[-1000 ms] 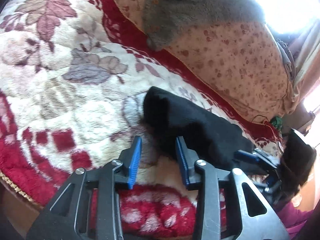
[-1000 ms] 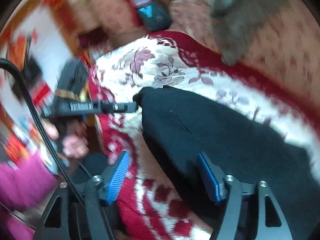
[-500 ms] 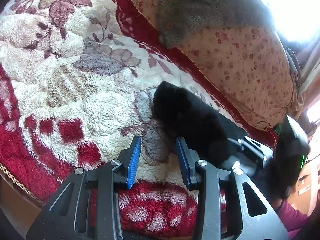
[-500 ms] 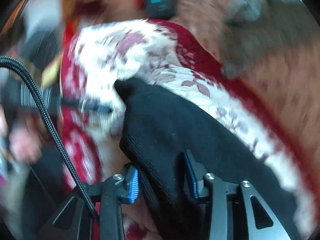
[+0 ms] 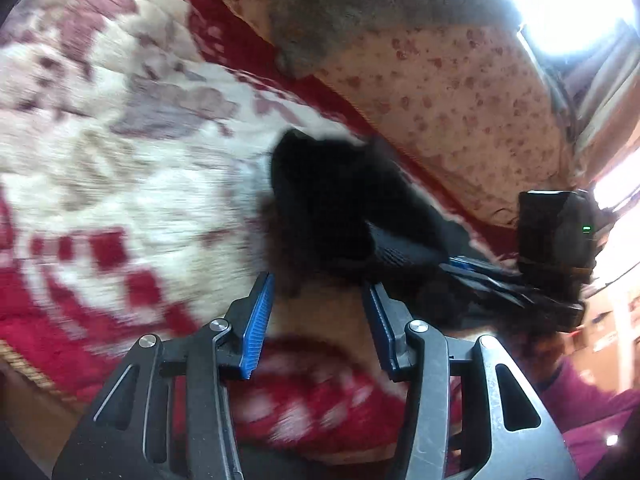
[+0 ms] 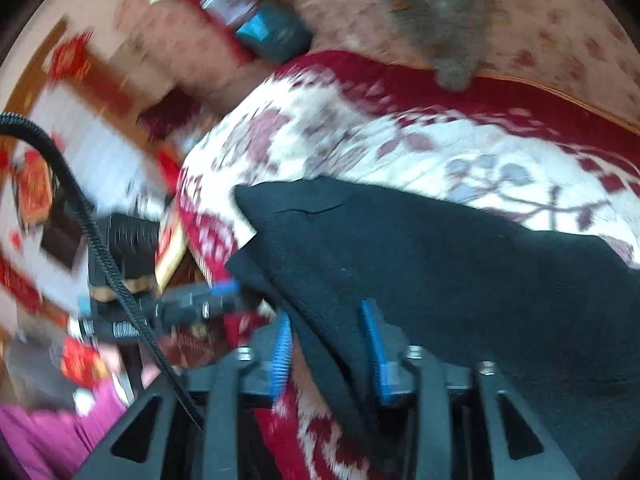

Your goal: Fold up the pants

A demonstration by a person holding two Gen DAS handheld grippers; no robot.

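Black pants (image 5: 340, 200) lie folded on a red and cream floral blanket (image 5: 120, 160). My left gripper (image 5: 318, 300) is open and empty, its blue pads just short of the pants' near edge. In the right wrist view the pants (image 6: 440, 264) stretch across the blanket, and their near edge runs between the blue pads of my right gripper (image 6: 326, 334). The jaws stand partly apart around the cloth, and I cannot tell whether they pinch it. The right gripper also shows in the left wrist view (image 5: 500, 280), at the pants' far end. The left gripper shows in the right wrist view (image 6: 192, 308).
A grey fleece garment (image 5: 360, 4) lies on a floral pillow (image 5: 460, 112) behind the blanket. A blue and dark object (image 6: 272, 32) sits at the far edge of the bed. The blanket's front edge (image 5: 24, 360) drops off at lower left. The person's pink sleeve (image 6: 48, 432) is at lower left.
The right gripper has narrowed from wide open and moved onto the pants' near edge. The left gripper has stayed open and shifted closer to the pants. Both views are blurred by motion.
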